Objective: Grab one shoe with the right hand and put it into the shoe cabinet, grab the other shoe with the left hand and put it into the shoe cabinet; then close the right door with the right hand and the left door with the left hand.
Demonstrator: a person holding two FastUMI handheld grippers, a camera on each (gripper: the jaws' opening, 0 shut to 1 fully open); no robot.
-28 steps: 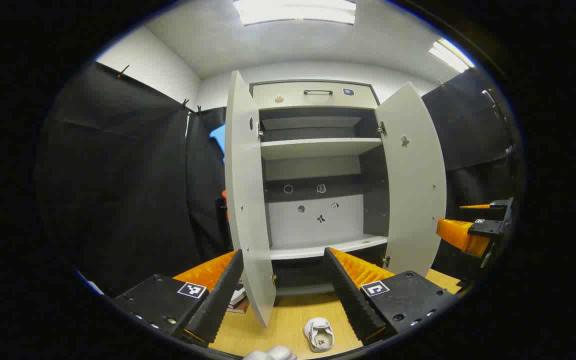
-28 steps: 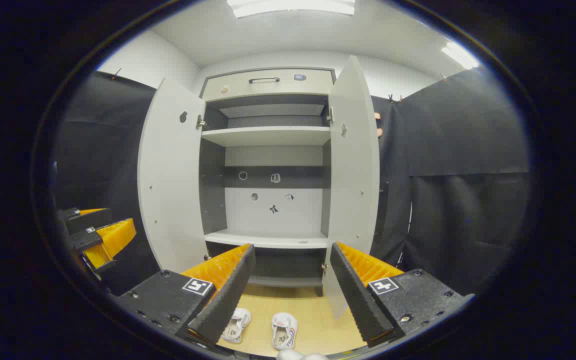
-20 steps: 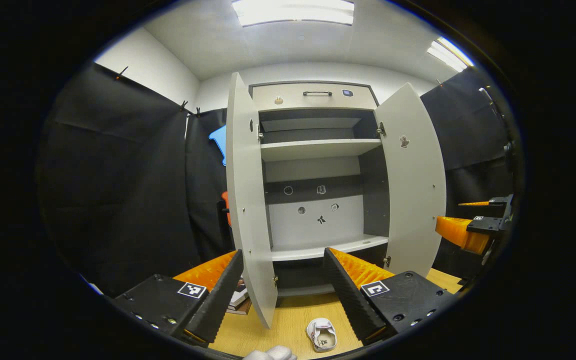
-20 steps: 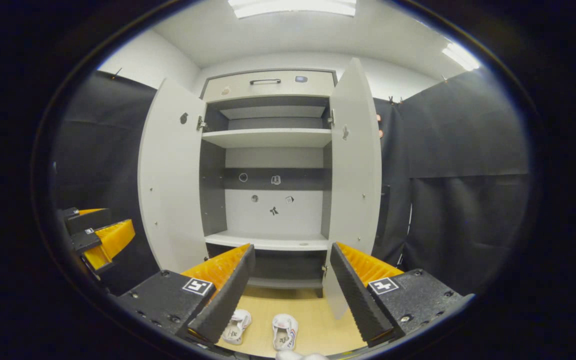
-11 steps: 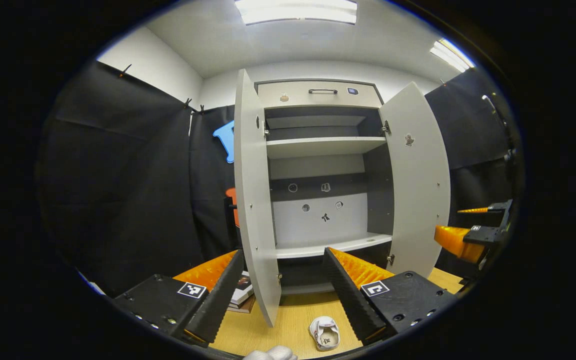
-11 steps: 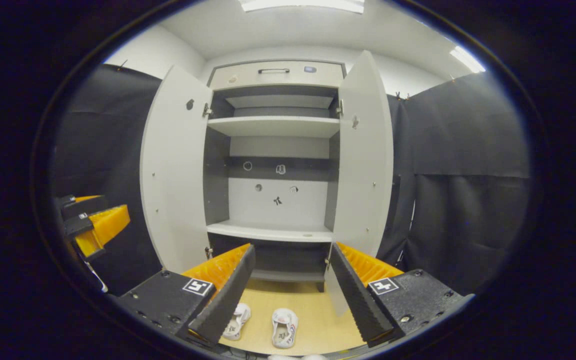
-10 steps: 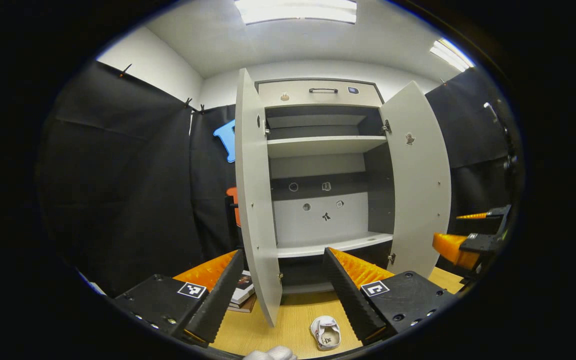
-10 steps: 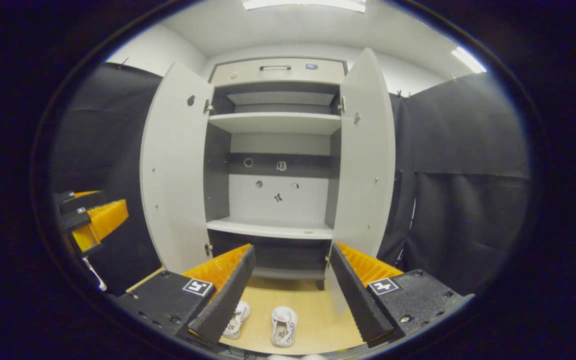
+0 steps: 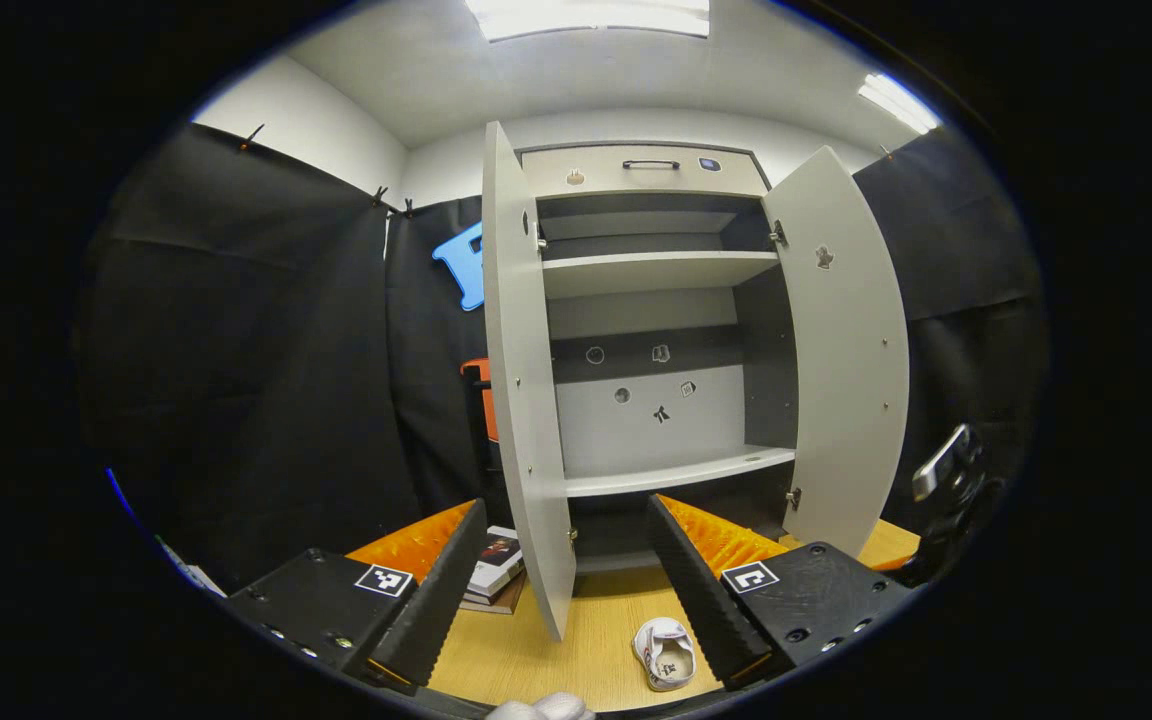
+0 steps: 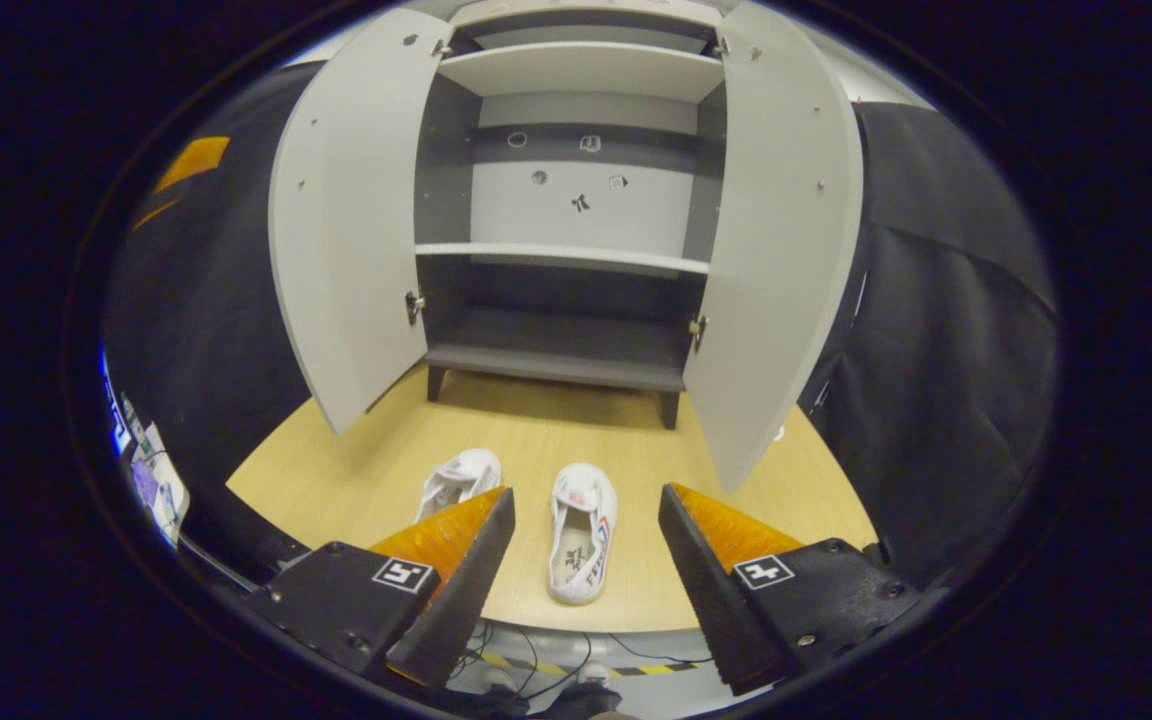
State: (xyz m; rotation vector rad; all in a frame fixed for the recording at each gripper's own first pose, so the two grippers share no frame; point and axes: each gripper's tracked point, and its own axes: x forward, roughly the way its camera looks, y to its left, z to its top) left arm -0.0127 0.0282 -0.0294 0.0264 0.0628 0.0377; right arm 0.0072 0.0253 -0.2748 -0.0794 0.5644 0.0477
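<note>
While its fingers stood wide apart and held nothing, the right gripper [image 10: 584, 545] pointed down at the light wooden floor [image 10: 736, 500], as seen in the right gripper view. One white shoe [image 10: 583, 532] lay between the two fingers but beneath them, untouched, its opening facing up and its toe aimed toward the shoe cabinet [image 10: 576, 215]. A second white shoe [image 10: 460, 479] lay just beside it, partly hidden behind the finger at the lower left of that view. Both shoes rested on the floor in front of the cabinet, well short of its bottom shelf [image 10: 554, 365].

Beyond them, the cabinet stood with its left door [image 10: 344, 230] and right door [image 10: 781, 250] both swung open, baring pale shelves and a grey back panel.

Seen in the left gripper view, the left gripper [image 9: 566, 580] was likewise spread open and empty, raised and facing the cabinet [image 9: 666, 300]. A white shoe [image 9: 667, 654] lay on the floor [image 9: 536, 660] low between its fingers, close against the finger on the right of that view. The open left door [image 9: 521, 400] rose edge-on between the fingers, and the right door [image 9: 851, 370] hung open farther off. A small stack of books [image 9: 496, 575] sat on the floor behind the finger on the left of that view, beside the cabinet.
</note>
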